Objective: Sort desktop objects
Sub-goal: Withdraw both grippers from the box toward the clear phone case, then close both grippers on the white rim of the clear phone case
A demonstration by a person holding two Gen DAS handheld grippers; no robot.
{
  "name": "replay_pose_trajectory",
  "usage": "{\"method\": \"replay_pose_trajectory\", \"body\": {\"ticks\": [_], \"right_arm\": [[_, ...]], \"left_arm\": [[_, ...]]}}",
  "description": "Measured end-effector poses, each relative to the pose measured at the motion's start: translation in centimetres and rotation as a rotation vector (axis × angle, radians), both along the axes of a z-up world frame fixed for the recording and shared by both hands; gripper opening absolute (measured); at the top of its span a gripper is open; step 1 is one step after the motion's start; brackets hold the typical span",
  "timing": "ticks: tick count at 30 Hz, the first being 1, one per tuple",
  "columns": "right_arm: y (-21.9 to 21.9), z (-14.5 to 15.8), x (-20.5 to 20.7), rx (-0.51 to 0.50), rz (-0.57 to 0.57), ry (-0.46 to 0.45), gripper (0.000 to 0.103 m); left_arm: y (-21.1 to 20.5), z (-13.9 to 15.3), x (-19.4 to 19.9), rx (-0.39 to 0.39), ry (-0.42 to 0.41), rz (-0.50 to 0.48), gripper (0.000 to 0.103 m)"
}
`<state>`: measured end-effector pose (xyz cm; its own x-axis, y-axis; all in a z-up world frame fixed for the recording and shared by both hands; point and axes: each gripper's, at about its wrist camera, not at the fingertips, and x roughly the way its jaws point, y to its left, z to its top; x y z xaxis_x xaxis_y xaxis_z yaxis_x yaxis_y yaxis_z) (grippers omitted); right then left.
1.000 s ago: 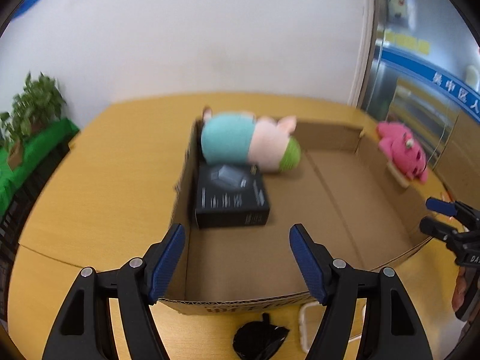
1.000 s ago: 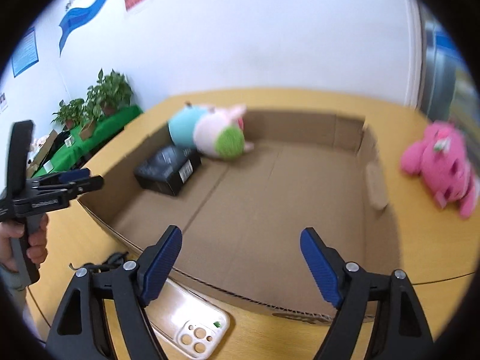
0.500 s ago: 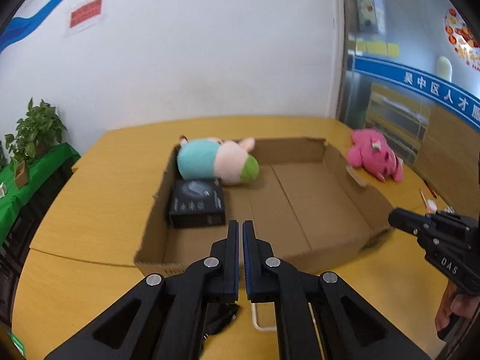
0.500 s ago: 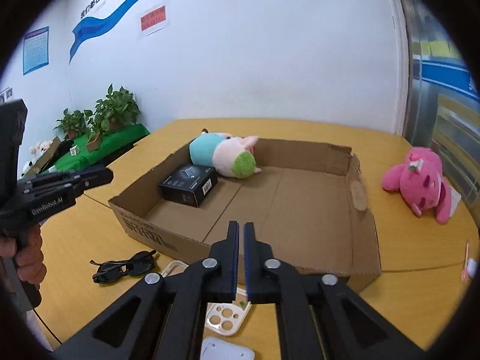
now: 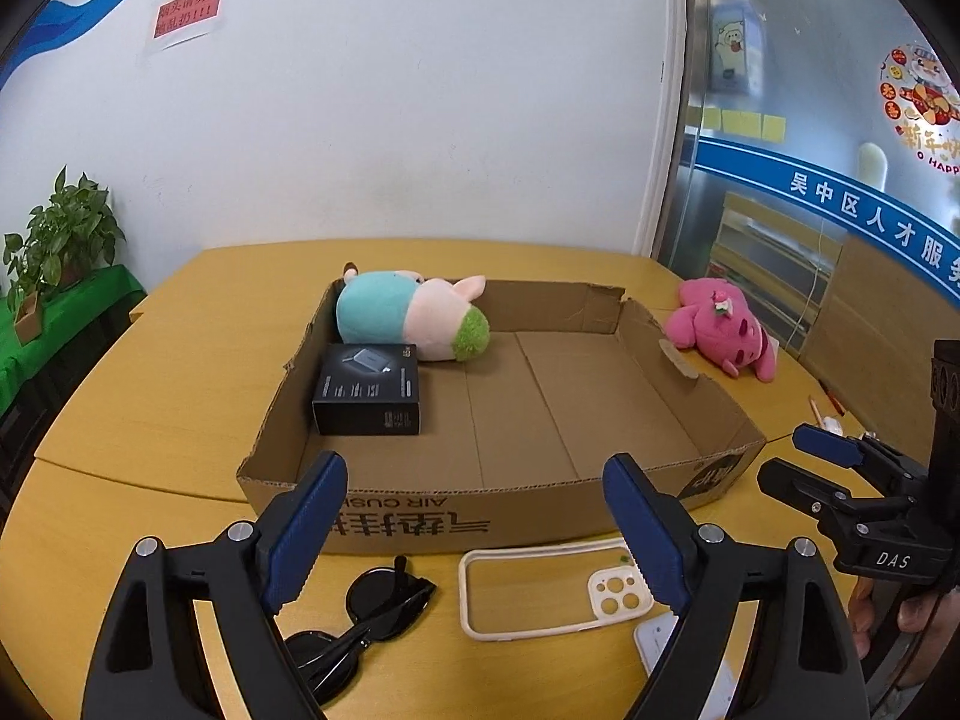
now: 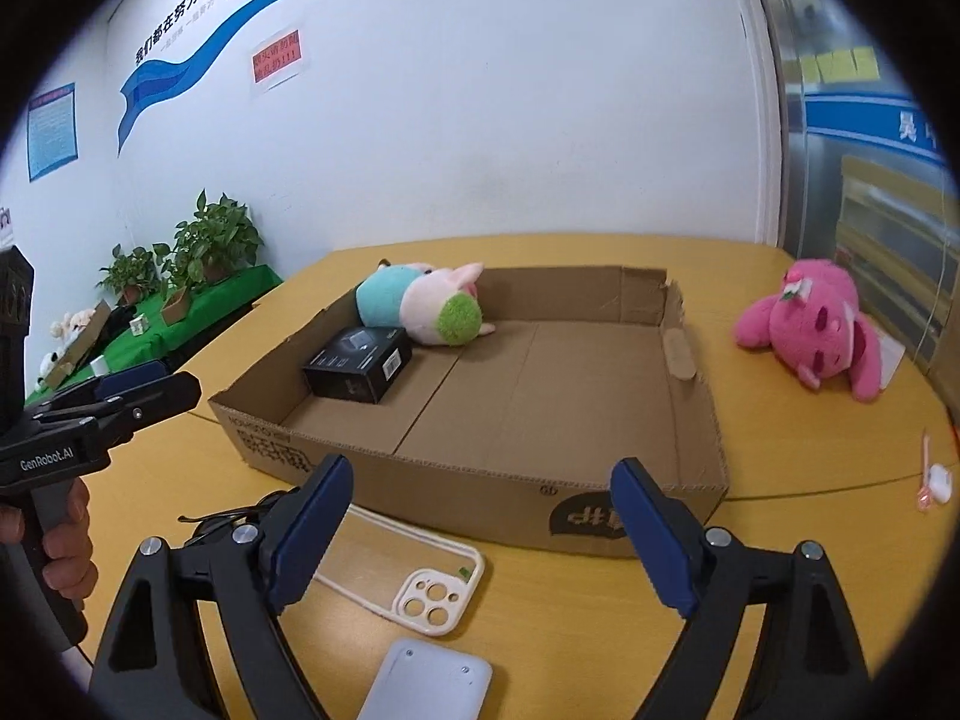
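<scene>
A shallow cardboard box (image 5: 480, 516) is placed on the yellow table (image 5: 150, 396), with its long axis running away from the cameras; "AIR CUS" is read upside down on its near wall. Inside, at the far left corner, a black carton (image 5: 367, 390) lies flat, and a plush pig (image 5: 414, 318) lies across behind it, its green snout pointed right. A pink plush (image 6: 822, 324) is seen outside, to the right. Sunglasses (image 5: 366, 606), a clear phone case (image 5: 552, 588) and a white device (image 6: 429, 684) lie before the box. The jaws of the left gripper (image 5: 474, 534), marked "GenRobot.AI", and of the right gripper (image 6: 480, 534), marked "DAS", are opening, with nothing held between them.
</scene>
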<state>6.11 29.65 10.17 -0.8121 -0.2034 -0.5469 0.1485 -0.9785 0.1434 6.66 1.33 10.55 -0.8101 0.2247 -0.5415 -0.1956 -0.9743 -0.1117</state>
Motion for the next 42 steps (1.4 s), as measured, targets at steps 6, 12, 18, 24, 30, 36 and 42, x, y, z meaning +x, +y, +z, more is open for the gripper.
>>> {"method": "replay_pose_trajectory", "body": {"ticks": [6,12,18,24,30,36,42], "right_arm": [[-0.7,-3.2,0.0,0.002,0.043,-0.149,0.088],[-1.4,-7.4,0.2,-0.024,0.079,-0.290,0.088],[-1.0,-8.6,-1.2,-0.026,0.030,-0.309,0.088],[-2.0,-10.4,-3.8,-0.014,0.047,-0.358,0.080],[-2.6,-12.2,-4.6,0.052,0.039,-0.404,0.040],[-0.7,-12.3,-4.7,0.064,-0.010,-0.402,0.006],[0.3,-12.3,-4.1,0.053,-0.045,-0.400,0.005]], "left_arm": [[0.6,-2.2,0.5,-0.004,-0.057,-0.064,0.090],[1.3,-5.4,0.0,0.028,-0.178,-0.117,0.090],[1.6,-7.6,-1.3,0.079,-0.257,-0.141,0.089],[2.3,-9.7,-2.2,0.069,-0.317,-0.154,0.089],[2.4,-10.8,-2.6,0.065,-0.349,-0.164,0.088],[3.4,-11.9,-3.2,0.035,-0.402,-0.180,0.068],[4.5,-13.5,-3.4,0.027,-0.477,-0.192,0.058]]}}
